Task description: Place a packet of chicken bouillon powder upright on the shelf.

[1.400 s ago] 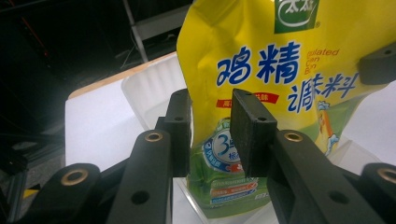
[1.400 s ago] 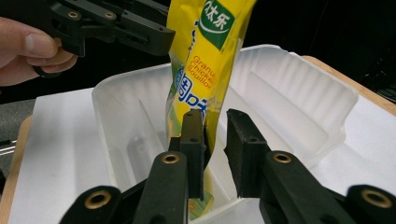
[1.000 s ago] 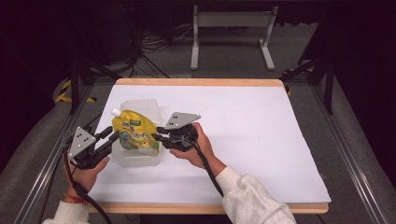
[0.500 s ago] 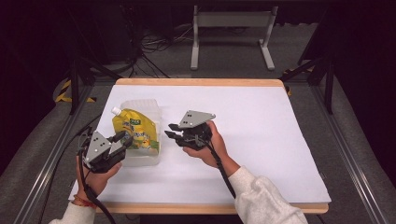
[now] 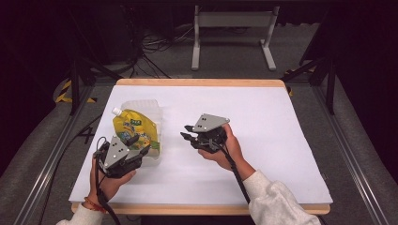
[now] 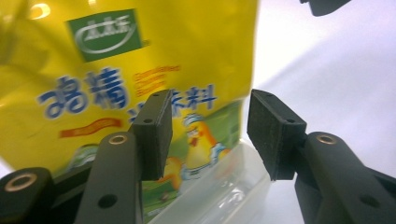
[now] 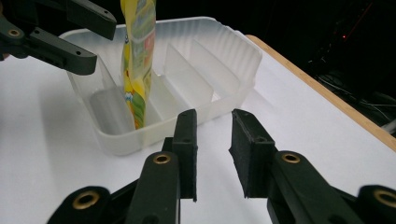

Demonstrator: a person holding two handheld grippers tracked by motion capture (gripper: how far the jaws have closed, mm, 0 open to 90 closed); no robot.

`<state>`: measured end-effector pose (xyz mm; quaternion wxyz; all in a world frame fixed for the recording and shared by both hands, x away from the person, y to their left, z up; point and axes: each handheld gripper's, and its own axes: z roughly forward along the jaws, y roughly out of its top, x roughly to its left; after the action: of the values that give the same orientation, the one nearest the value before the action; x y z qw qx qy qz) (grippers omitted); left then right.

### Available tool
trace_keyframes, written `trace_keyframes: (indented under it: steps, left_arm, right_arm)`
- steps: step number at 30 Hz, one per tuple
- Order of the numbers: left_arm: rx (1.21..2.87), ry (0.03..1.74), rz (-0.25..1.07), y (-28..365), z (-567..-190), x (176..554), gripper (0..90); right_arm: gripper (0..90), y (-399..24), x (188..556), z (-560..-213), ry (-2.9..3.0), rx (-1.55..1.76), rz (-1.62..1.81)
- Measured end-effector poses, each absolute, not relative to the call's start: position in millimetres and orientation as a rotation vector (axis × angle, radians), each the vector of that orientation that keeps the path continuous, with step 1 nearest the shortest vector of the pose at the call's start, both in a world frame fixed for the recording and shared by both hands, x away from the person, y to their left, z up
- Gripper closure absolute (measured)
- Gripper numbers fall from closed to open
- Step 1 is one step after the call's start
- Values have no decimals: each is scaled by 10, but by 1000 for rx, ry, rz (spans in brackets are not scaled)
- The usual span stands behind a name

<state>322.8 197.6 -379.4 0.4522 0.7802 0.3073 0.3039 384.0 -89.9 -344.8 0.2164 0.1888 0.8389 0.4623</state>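
A yellow spouted pouch [image 5: 131, 129] with a white cap stands upright in a clear plastic divided tray [image 5: 153, 111] at the table's left. My left gripper [image 5: 140, 144] sits at the tray's near side, pointing at the pouch. In the left gripper view the pouch [image 6: 116, 70] looms just beyond the open left gripper [image 6: 208, 135], with nothing between the pads. My right gripper [image 5: 185, 132] hovers right of the tray, open and empty. In the right gripper view the right gripper [image 7: 212, 149] faces the tray [image 7: 233, 51], where the pouch [image 7: 137, 60] stands in a slot near the left gripper [image 7: 105, 44].
The white table top [image 5: 281, 140] stretches wide to the right of my right hand. A wooden edge [image 5: 197, 82] borders the far side. Beyond it stand a metal stand [image 5: 232, 21] and cables on the dark floor.
The right gripper has drawn back to the right, away from the pouch. The left gripper has shifted from the tray's left side toward its near side. The pouch stays standing in the tray.
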Motion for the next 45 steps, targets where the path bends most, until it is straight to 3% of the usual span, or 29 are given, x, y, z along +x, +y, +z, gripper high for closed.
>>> trace_keyframes:
  steps: [24, 45]
  left_arm:
    - [2001, 669, 684, 1653, -3857, 3119, 444]
    - [2078, 600, 629, 1416, -3986, 3027, 353]
  right_arm:
    - [674, -1326, 3703, -3530, 2329, 514, 1119]
    - [561, -1761, 3601, -3616, 2313, 586, 1028]
